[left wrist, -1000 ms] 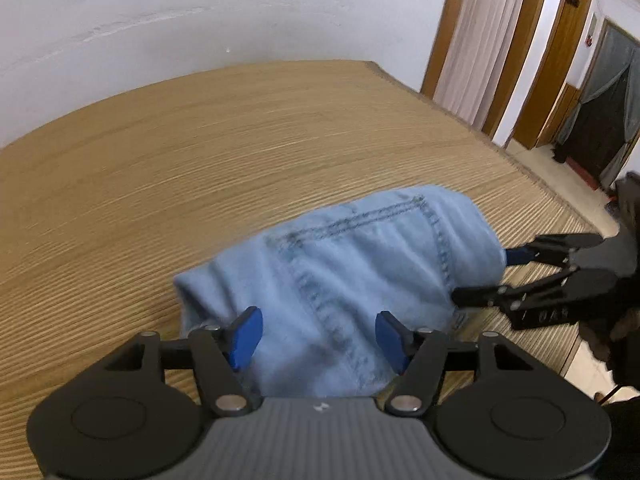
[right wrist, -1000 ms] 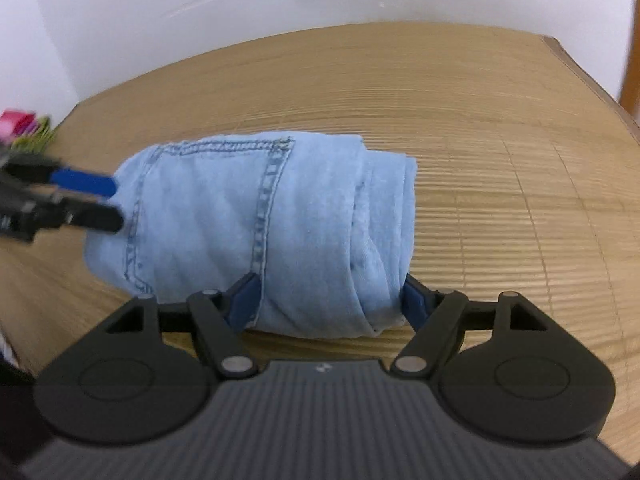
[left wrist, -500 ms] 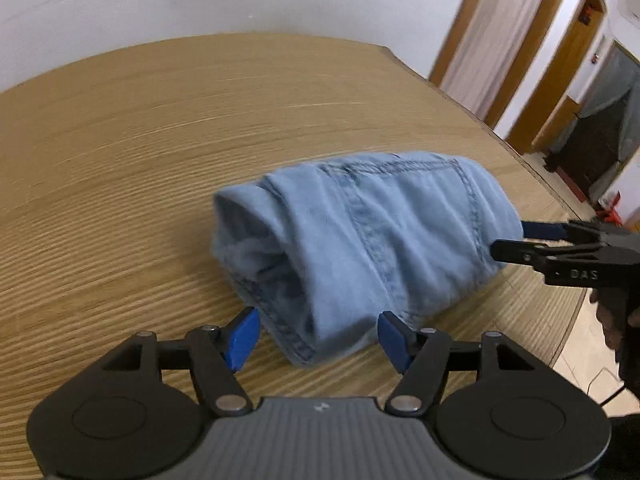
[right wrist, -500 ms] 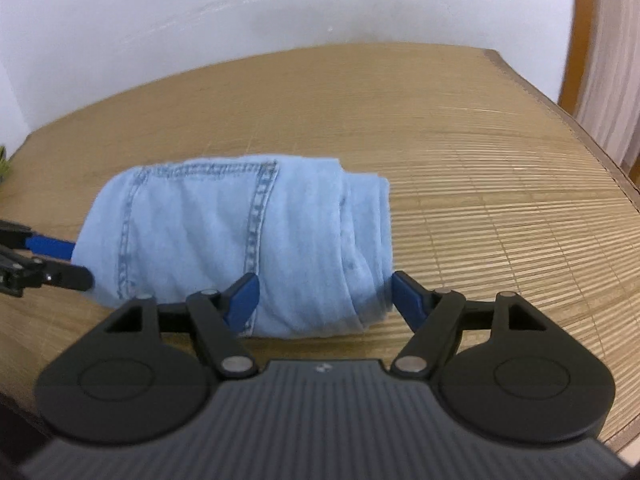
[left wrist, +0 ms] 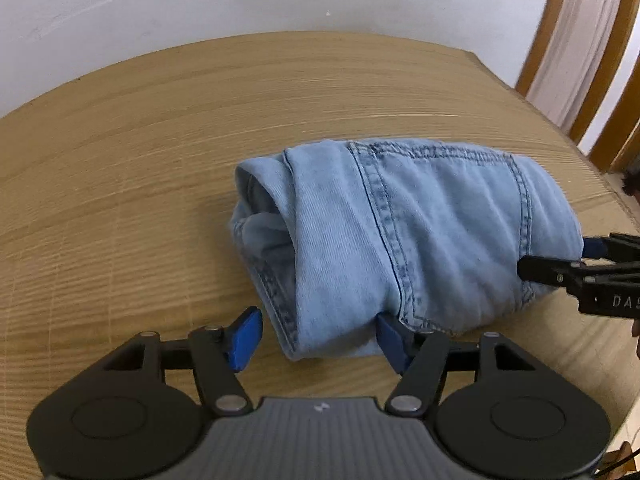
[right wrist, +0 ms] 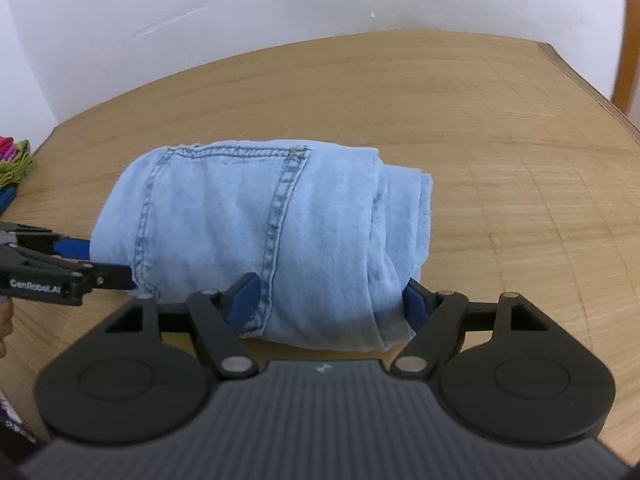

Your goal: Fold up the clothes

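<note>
The folded light-blue denim jeans bundle (right wrist: 264, 240) lies mid-desk on the woven bamboo-topped desk (right wrist: 500, 152), each end straddled by apart jaws, left gripper (left wrist: 316, 338) at nine o'clock, right gripper (right wrist: 330, 300) at three, apparently squaring it.

The folded light-blue jeans (right wrist: 256, 236) lie as one thick bundle in the middle of the bamboo-mat desk (right wrist: 500, 128), and they are the only obstacle on it. Behind the bundle the mat is bare up to the white wall (left wrist: 200, 12), so there is free room. The left tool (left wrist: 316, 334) and the right tool (right wrist: 328, 298) stand at its two ends, which narrows the near side.
</note>
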A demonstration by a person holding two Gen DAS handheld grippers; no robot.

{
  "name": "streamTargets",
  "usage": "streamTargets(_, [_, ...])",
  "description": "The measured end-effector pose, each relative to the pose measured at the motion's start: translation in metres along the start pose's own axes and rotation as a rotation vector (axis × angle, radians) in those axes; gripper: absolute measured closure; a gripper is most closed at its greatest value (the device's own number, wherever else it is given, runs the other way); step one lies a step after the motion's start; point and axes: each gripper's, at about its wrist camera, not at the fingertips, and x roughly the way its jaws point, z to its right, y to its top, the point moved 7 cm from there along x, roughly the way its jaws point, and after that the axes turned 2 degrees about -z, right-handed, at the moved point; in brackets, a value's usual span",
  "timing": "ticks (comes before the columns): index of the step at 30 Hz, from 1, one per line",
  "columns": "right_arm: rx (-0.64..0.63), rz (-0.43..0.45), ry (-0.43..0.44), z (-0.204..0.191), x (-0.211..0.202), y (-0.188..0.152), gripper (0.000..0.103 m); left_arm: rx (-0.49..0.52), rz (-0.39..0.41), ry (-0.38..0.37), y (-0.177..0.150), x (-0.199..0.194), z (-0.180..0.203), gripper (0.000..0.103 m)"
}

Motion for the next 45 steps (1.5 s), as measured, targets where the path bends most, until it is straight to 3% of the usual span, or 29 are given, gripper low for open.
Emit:
streamTargets(8, [-0.038,0.002,0.019,0.003,0.027,0.023,0.026,0.0,-0.018,0.059,0.015,0.021,0.005,0.036])
streamTargets(13, [-0.041,0.005,0.034,-0.006,0.016,0.011,0.026,0.003,-0.021,0.066,0.015,0.023,0.009,0.037])
streamTargets(16, [-0.047,0.014,0.031,-0.009,0.006,0.012,0.027,-0.039,0.002,0.03,0.02,0.017,0.005,0.037])
streamTargets(22, [0.03,0.158,0.053,0.009,-0.017,0.03,0.02,-0.123,0.021,-0.058,0.035,0.013,-0.011,0.036])
streamTargets(28, [0.039,0.104,0.047,0.021,0.014,0.036,0.02,-0.104,0.034,-0.059,0.052,0.014,-0.016,0.036])
streamTargets(33, [0.105,0.083,0.105,0.029,0.014,0.031,0.02,-0.051,0.086,-0.067,0.059,-0.013,-0.021,0.025])
streamTargets(36, [0.167,0.076,0.132,0.032,0.02,0.029,0.02,-0.056,0.018,-0.057,0.077,0.024,-0.025,0.024])
streamTargets(39, [0.21,0.068,0.153,0.036,0.03,0.028,0.017,-0.093,-0.041,-0.109,0.083,0.052,-0.028,0.019])
streamTargets(41, [0.243,0.063,0.146,0.04,0.034,0.026,0.007,-0.12,-0.056,-0.153,0.084,0.06,-0.032,0.017])
streamTargets(45, [0.241,0.075,0.167,0.042,0.039,0.024,0.006,-0.216,-0.088,-0.275,0.079,0.074,-0.042,0.019])
